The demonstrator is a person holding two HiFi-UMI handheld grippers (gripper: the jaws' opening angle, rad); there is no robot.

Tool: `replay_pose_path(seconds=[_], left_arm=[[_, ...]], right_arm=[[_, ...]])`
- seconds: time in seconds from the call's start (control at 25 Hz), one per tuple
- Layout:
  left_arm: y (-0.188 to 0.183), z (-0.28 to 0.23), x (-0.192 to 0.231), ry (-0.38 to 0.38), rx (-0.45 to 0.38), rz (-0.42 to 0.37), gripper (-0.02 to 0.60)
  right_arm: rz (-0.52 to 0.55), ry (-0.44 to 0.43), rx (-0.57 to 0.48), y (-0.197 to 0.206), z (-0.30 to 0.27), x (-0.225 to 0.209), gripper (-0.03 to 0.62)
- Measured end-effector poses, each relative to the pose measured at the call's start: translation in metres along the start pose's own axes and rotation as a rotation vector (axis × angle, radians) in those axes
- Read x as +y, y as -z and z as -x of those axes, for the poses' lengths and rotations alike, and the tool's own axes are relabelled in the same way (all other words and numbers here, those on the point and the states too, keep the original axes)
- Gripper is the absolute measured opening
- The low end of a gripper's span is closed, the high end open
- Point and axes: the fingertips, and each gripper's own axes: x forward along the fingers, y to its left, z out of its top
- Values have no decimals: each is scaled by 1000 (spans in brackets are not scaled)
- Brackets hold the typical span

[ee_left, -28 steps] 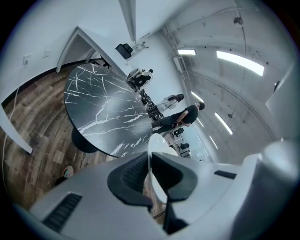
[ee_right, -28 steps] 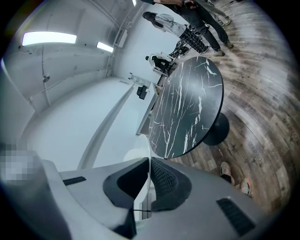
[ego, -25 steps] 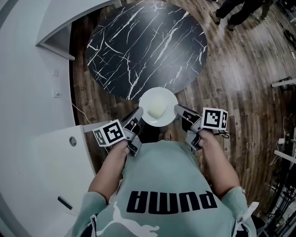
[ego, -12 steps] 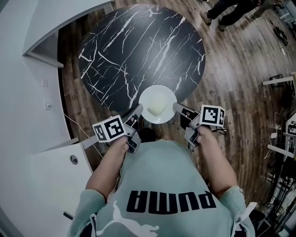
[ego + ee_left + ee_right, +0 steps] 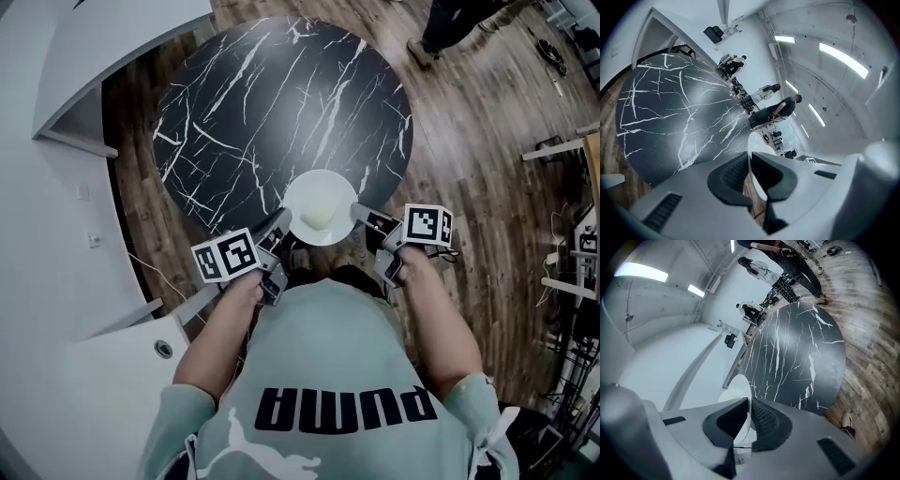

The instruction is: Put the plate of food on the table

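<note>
1. Plate (image 5: 321, 208): round, white, smooth, with a thin rim. It holds one pale, rounded mound of food (image 5: 318, 217).
2. Table (image 5: 281, 103): round top, glossy black with white veining, marble-like. Floor (image 5: 469, 150): dark wood planks.
3. Left gripper (image 5: 279, 225): ribbed dark pads clamped on the plate's left rim. Right gripper (image 5: 360, 213): clamped likewise on the right rim.
4. Plate is level at the table's near edge, partly overhanging the floor. Contact with the top can't be made out.
</note>
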Motion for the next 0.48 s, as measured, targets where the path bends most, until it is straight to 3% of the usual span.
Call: replay_pose_path(seconds=[0.48], left_arm=[[-8, -31, 29, -39, -15, 42, 27]], right_arm=[[-14, 21, 70, -22, -31, -35, 28]])
